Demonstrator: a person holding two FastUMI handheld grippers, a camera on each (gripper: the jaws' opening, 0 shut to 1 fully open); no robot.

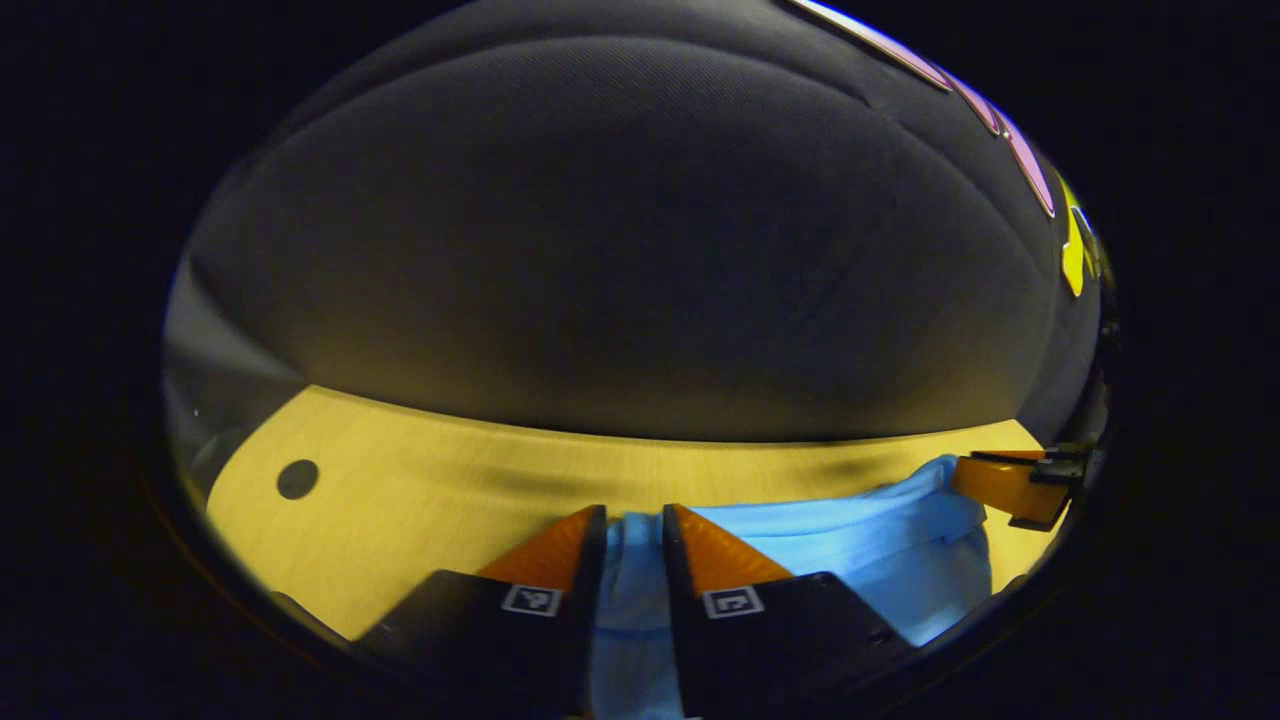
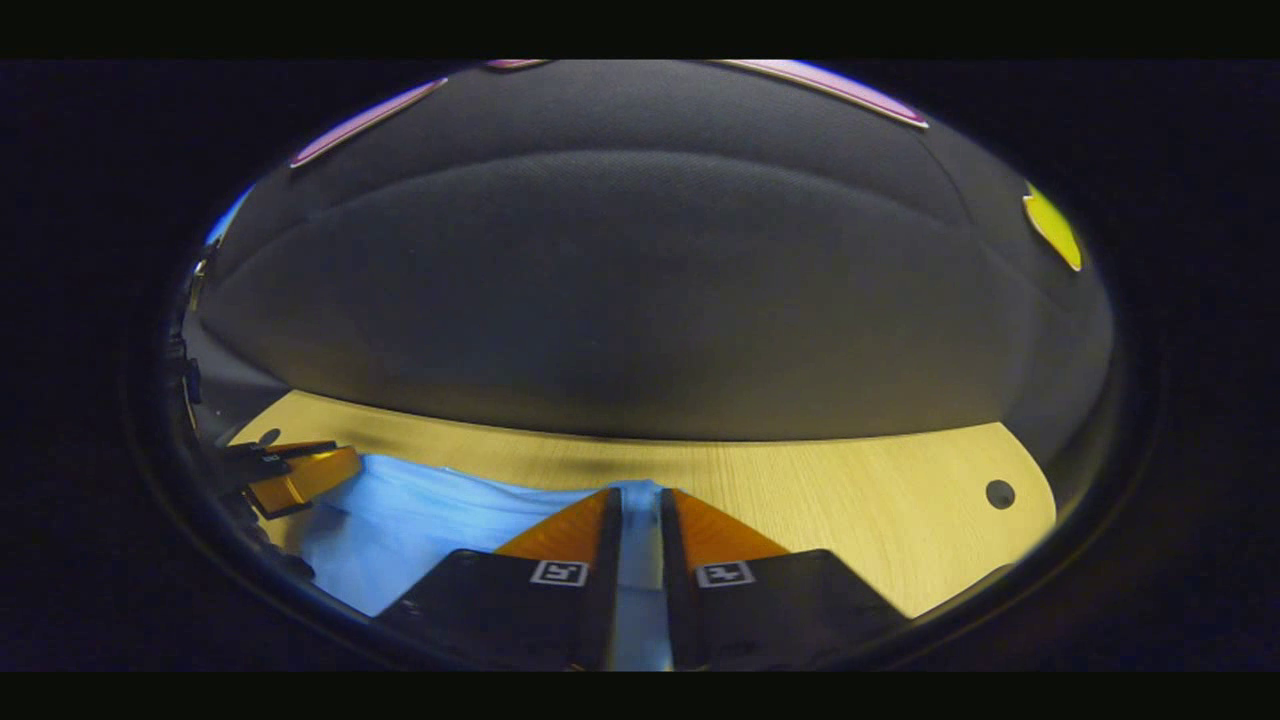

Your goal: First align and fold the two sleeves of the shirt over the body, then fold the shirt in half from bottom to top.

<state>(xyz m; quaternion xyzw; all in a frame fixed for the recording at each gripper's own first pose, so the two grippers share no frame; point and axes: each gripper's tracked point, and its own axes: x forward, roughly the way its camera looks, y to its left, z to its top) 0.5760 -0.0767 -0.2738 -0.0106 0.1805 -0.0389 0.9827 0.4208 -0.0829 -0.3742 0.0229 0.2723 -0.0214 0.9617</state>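
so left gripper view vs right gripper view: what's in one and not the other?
Left gripper view: its own left gripper pinching light blue shirt fabric, the right gripper far right at the shirt's other end, and a dark round hole at the table's left.

Right gripper view: its own right gripper closed on shirt fabric, the left gripper far left, and a hole at the right.

Both: the wooden table, the blue shirt spanning between the grippers, the black cloth wall.

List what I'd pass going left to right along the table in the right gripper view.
Left gripper → light blue shirt → right gripper pinching the shirt's edge → bare wooden table → round hole in the table.
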